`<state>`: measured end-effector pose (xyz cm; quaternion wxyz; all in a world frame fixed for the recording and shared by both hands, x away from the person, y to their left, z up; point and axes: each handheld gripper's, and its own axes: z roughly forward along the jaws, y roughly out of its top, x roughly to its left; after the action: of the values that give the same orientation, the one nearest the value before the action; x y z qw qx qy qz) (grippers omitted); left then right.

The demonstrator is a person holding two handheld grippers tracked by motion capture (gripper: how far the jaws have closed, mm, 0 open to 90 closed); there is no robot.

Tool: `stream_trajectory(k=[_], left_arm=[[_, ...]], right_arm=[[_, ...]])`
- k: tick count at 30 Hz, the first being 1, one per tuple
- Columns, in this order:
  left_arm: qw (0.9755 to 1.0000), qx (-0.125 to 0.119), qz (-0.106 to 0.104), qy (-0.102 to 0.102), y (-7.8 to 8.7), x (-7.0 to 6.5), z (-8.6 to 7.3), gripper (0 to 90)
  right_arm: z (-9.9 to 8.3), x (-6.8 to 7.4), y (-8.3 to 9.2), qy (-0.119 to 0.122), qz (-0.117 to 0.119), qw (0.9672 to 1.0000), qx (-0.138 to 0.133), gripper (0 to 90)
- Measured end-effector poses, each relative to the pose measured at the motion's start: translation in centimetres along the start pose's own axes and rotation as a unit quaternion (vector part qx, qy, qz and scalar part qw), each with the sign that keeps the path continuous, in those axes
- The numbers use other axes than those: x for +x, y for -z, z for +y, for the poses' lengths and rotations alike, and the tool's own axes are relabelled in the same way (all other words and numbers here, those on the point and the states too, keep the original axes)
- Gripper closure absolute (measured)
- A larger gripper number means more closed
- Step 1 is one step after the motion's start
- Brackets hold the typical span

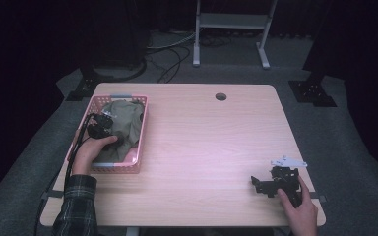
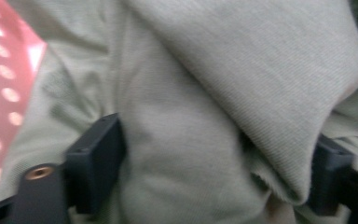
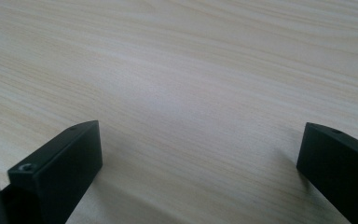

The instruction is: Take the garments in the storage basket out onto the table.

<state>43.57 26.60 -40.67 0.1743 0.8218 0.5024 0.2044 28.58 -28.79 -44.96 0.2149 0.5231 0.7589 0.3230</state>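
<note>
At the far left of the worktop [image 1: 211,147] sits a pink basket [image 1: 140,135], its perforated wall showing pink at the edge of the left gripper view, and inside it lies a crumpled grey-green cloth [image 1: 125,120] that nearly covers the basket's floor. The person's left hand [image 1: 91,150], coming out of a plaid sleeve [image 1: 78,201], holds the left hand-held gripper [image 1: 112,129] down in the basket, right on the cloth. In the left gripper view a thick fold of that cloth [image 2: 214,116] bulges up between the two black jaws; the near faces of both jaws are against the fabric, and the picture is a little blurred, so the hand-held gripper reads as clenched on a bunch of the cloth, though not squeezed fully together. Moving rightward, the middle of the worktop is bare pale wood with a round cable hole [image 1: 220,96] near its far edge. At the near right corner the person's right hand [image 1: 300,211] holds the right hand-held gripper [image 1: 257,184] low over the wood, its grey plate [image 1: 288,162] on top. In the right gripper view its jaws stand wide apart, released, with plain wood grain [image 3: 191,93] between them.
</note>
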Motion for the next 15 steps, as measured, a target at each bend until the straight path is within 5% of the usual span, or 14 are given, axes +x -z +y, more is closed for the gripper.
stream_trajectory(k=[15], left_arm=[[0.9992, 0.005, 0.032, -0.025, 0.52, -0.04, 0.00, 55.7]], right_arm=[[0.00, 0.00, 0.00, 0.000, 0.000, 1.0000, 0.000, 0.0]])
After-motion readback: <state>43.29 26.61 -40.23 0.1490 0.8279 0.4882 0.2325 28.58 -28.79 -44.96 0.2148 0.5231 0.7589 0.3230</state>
